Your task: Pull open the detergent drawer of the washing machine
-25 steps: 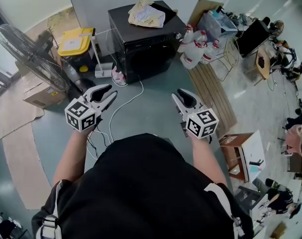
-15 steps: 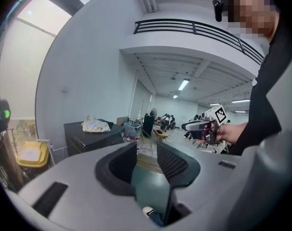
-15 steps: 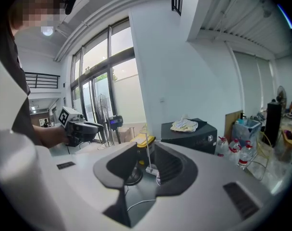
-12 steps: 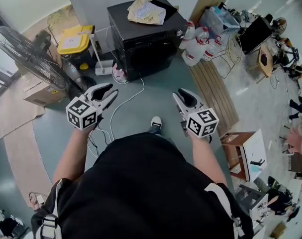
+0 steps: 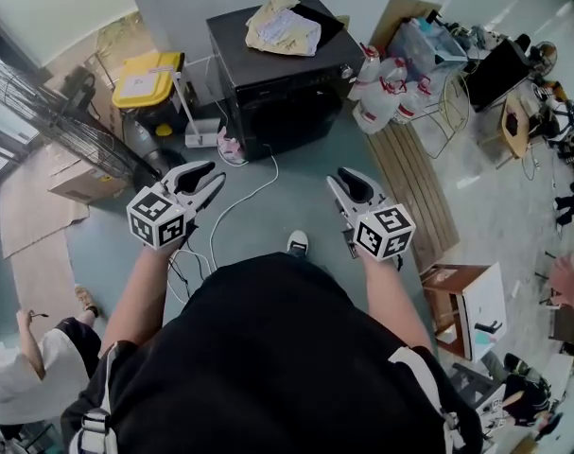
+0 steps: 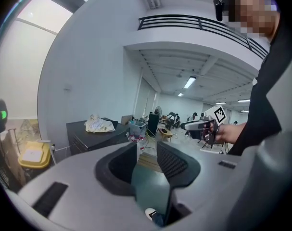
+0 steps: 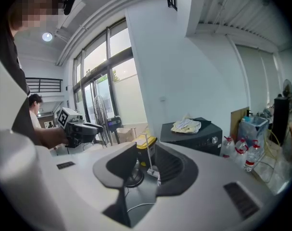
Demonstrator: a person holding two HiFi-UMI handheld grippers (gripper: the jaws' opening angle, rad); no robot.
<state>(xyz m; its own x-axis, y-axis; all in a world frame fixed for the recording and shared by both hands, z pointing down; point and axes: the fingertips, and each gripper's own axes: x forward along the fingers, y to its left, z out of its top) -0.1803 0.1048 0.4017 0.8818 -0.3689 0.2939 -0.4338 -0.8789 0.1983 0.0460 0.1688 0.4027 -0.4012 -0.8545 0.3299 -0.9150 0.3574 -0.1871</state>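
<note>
Left gripper point(image 5: 207, 179) well short of the washing machine point(image 5: 277, 69), jaws released, empty. Risk of snagging the cable point(image 5: 241, 200) on the floor before the machine, or grabbing a wrong edge: black boxy front, detergent drawer seemingly shut, hard to pick out. Right gripper point(image 5: 343, 180) likewise short, jaws just spread wider, empty.

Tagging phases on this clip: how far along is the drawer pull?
Done: nothing; no drawer shows pulled out on the washing machine, which stands across the floor. In hand: left gripper and right gripper held out ahead, jaws apart and empty, the right's just opening further. Left: reach the machine, grip the drawer, pull.
</note>
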